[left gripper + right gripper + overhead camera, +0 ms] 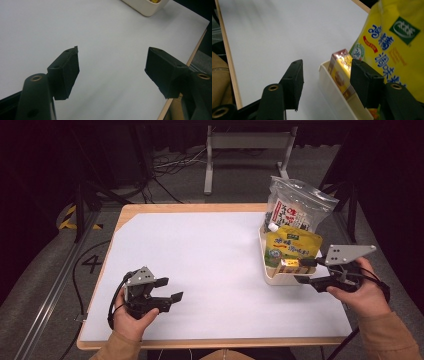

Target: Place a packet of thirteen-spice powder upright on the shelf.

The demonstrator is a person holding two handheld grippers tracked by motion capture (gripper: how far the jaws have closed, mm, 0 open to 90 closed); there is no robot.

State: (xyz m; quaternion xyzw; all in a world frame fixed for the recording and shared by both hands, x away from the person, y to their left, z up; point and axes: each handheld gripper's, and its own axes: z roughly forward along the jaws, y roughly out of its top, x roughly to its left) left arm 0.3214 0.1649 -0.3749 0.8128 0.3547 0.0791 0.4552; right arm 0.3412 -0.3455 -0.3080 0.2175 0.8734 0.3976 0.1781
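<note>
R gripper (306,270) at ~4 o'clock of table (200,260), held in person's R hand (362,292), jaws pointing toward 9 o'clock. Jaws wide apart, straddling the near wall of the cream bin (280,279): one jaw outside the bin over the white tabletop, the other inside, next to the small yellow/red box (288,265). In R gripper view the box (340,72) stands in the bin (334,92) btwn the jaws, close to the inner jaw; can't tell if that pad touches it, outer jaw is clear of the wall. No squeeze visible, nothing lifted.

Box sits in the bin's near end, approx 3-4 o'clock of table. Behind it in the bin, toward 12 o'clock: yellow pouch (292,245) w/ blue lettering, leaning; past that a clear zip bag (295,207) w/ red+white label, upright, at ~2 o'clock. Yellow pouch (392,45) is right behind the box in R gripper view.

L gripper (169,289) at ~7 o'clock, in L hand (131,317), jaws aimed toward 3 o'clock, low above the white surface. Jaws wide apart, holding nothing; L gripper view has bare table btwn them (112,72), bin corner (147,7) far off at top. L gripper well apart from bin and R gripper.
</note>
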